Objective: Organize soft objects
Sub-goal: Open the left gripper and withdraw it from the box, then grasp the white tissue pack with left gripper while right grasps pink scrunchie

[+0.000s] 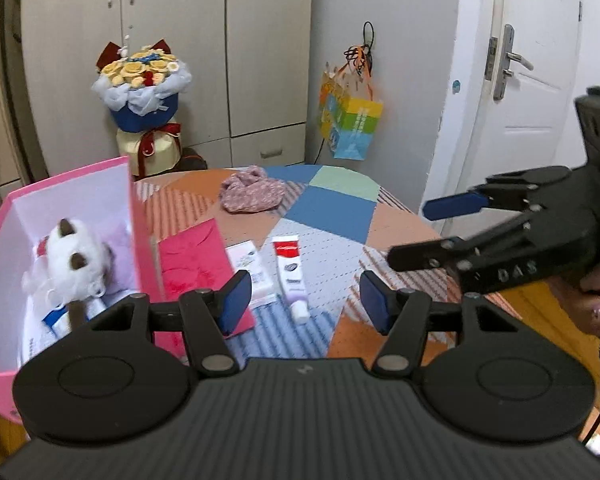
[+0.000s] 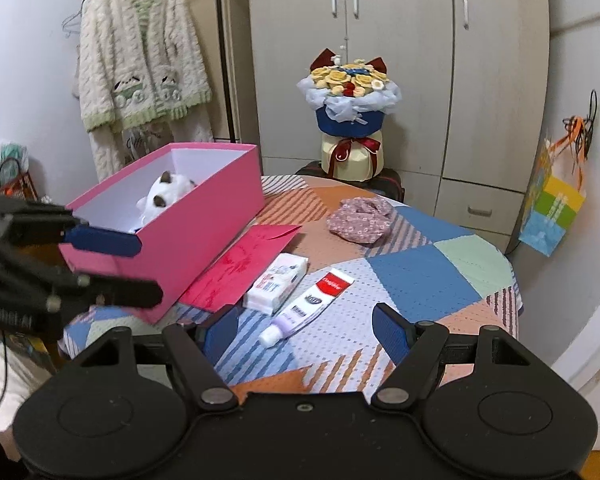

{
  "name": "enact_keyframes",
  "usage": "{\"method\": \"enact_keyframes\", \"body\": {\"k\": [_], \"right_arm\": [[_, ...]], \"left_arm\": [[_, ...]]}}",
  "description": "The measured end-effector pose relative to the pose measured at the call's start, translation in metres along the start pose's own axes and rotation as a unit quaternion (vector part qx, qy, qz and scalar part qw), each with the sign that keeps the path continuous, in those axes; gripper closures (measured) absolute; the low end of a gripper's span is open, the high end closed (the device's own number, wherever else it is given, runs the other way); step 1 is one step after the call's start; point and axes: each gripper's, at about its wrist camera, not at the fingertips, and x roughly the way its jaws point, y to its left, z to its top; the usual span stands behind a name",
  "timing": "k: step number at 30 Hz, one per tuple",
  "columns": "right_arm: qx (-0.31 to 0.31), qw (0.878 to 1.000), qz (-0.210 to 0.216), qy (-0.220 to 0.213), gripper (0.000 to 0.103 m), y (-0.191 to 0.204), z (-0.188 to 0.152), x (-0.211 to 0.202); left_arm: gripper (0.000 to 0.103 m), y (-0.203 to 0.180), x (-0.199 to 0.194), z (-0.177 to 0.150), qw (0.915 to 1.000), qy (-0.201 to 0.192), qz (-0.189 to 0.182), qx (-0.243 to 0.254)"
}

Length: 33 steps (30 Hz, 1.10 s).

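Both grippers hover empty over the patchwork desk (image 2: 440, 280).

The left gripper (image 1: 304, 300) and right gripper (image 2: 306, 332) have fingers apart, gripping nothing. Nearest, beside the pink box (image 2: 204, 216), lie a toothpaste tube (image 2: 312, 300), a tissue pack (image 2: 276, 282) and a red envelope (image 2: 244, 264); a white plush cat (image 1: 76, 264) sits inside the box; beyond it lies a crumpled floral cloth (image 2: 360, 214).

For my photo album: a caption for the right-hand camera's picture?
Open tongs hover over a patchwork table; plush cat already in the pink box.

White plush cat (image 2: 165, 197): lies inside open pink box (image 2: 204, 236). Crumpled pink floral cloth (image 2: 360, 216): far side of patchwork counter (image 2: 440, 272), apart from box.
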Motion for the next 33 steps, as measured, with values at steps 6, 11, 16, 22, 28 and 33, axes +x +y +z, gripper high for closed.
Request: {"method": "enact_keyframes", "body": {"k": [6, 11, 16, 22, 28, 33], "right_arm": [[0.029, 0.999, 0.014, 0.004, 0.025, -0.031, 0.009, 0.025], [0.023, 0.998, 0.054, 0.001, 0.025, -0.047, 0.016, 0.051], [0.003, 0.995, 0.098, 0.026, 0.025, -0.052, 0.022, 0.087], [-0.012, 0.989, 0.138, 0.044, 0.03, -0.054, 0.037, 0.131], [-0.034, 0.993, 0.108, 0.017, 0.031, -0.059, 0.068, 0.161], [-0.034, 0.998, 0.059, -0.011, 0.022, -0.074, 0.086, 0.185]], "left_arm": [[0.051, 0.0, 0.044, 0.004, 0.9996, 0.019, 0.015, -0.01], [0.056, 0.008, 0.083, -0.003, 0.9976, 0.052, 0.018, -0.042], [0.059, 0.018, 0.111, -0.013, 0.9936, 0.081, 0.035, -0.07], [0.059, 0.027, 0.128, -0.018, 0.9867, 0.108, 0.032, -0.116], [0.055, 0.036, 0.137, -0.016, 0.9804, 0.104, 0.055, -0.158], [0.054, 0.039, 0.146, -0.015, 0.9774, 0.098, 0.053, -0.179]]}}
